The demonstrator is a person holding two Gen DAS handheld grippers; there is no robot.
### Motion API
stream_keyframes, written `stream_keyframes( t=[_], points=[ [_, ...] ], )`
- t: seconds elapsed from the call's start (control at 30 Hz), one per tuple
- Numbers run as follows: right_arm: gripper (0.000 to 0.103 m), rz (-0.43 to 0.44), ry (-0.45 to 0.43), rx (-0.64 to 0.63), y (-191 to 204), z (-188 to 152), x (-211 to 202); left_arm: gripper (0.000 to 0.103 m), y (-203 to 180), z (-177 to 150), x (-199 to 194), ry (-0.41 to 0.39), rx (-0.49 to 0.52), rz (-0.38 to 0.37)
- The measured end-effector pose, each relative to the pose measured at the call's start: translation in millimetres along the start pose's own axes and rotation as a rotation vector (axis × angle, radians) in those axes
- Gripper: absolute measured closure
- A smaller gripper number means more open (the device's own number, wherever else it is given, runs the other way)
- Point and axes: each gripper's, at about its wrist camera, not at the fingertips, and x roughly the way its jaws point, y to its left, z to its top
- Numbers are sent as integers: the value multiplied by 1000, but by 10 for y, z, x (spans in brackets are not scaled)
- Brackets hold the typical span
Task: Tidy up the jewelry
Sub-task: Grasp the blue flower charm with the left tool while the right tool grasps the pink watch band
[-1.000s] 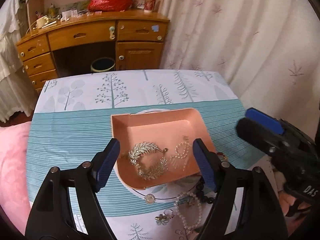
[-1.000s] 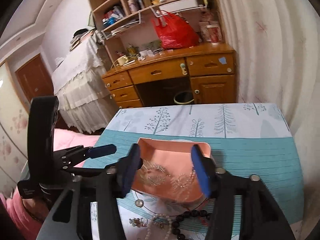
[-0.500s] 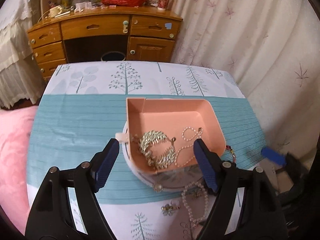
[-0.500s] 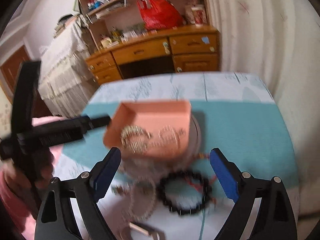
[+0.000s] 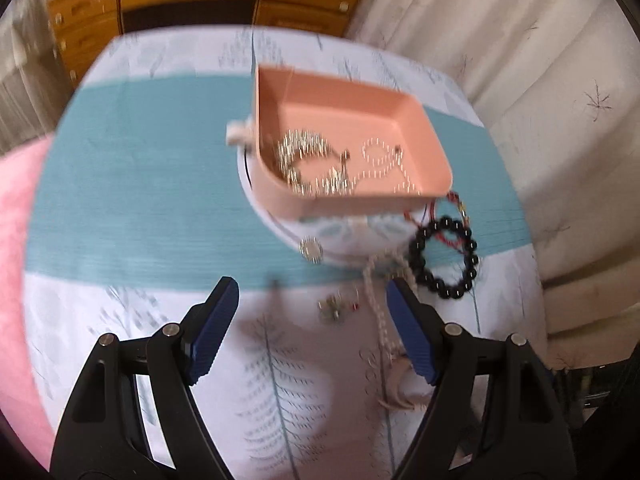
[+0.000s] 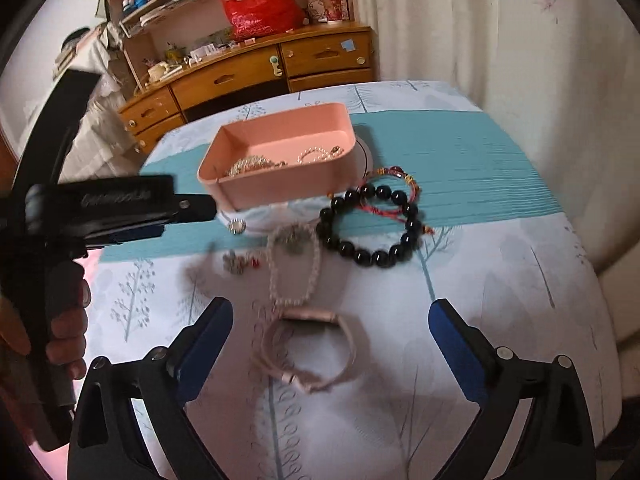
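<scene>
A pink tray [image 5: 340, 120] [image 6: 288, 184] holds a gold leaf piece [image 5: 300, 148] and a small pearl piece [image 5: 380, 160]. In front of it on the cloth lie a black bead bracelet [image 6: 362, 256], a red string bracelet [image 6: 412, 188], a pearl strand [image 6: 273, 276], a pink band [image 6: 348, 344], a small flower piece [image 5: 330, 310] and a round pendant [image 6: 237, 226]. My left gripper [image 5: 312, 292] is open above the flower piece and holds nothing. My right gripper [image 6: 330, 308] hovers over the pink band; its jaws are opening wide and its pads touch nothing.
The tray rests on a white round disc [image 6: 366, 156]. A wooden desk [image 6: 240, 76] with a red bag [image 6: 256, 4] stands behind the table. A curtain [image 6: 500, 40] hangs at the right and pink bedding [image 5: 16, 240] lies at the left. A hand [image 6: 68, 328] holds the left gripper.
Both grippers have come down and back from the tray towards the loose jewelry at the near side. The right gripper's jaws have spread much wider.
</scene>
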Motion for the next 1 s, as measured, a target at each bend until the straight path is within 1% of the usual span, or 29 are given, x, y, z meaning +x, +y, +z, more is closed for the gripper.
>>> stream_keyframes(
  t=[0.1,0.2,0.23,0.3,0.43,0.5,0.53,0.63,0.7,0.73,0.77,0.8,0.83,0.87,0.93,0.97,1.0],
  points=[
    [3,-64,-6,-47,194,-141,19,28,7,-87,91,18,22,20],
    [3,-106,-13,-63,353,-304,103,30,-59,-142,163,25,95,44],
    [3,-115,-8,-65,368,-297,139,31,-82,-152,181,29,117,50],
    [3,-138,-8,-64,411,-341,205,35,-134,-181,220,32,159,53],
    [3,-152,-29,-39,431,-388,294,46,-205,-216,293,51,216,39],
    [3,-157,-35,-19,415,-406,338,49,-243,-223,324,51,245,34],
    [3,-159,-38,-6,408,-417,360,52,-265,-228,343,54,261,32],
    [3,-178,-22,22,401,-428,440,57,-316,-233,409,68,296,33],
    [4,-172,-12,31,389,-432,472,62,-345,-243,414,55,321,36],
    [8,-169,-10,35,379,-437,477,63,-360,-250,425,55,332,37],
    [15,-158,-7,38,384,-446,491,67,-376,-256,429,50,346,41],
    [20,-146,-3,38,350,-443,494,69,-396,-265,435,45,361,51],
    [22,-136,4,35,351,-441,516,75,-414,-270,443,41,374,62],
    [24,-144,1,30,365,-445,524,79,-424,-276,444,43,384,68],
    [29,-140,-3,22,381,-448,529,81,-443,-281,452,39,397,71],
    [32,-135,-4,16,353,-412,537,84,-438,-286,451,39,404,65],
    [32,-133,-7,10,374,-425,545,85,-442,-292,451,37,412,64]
  ],
)
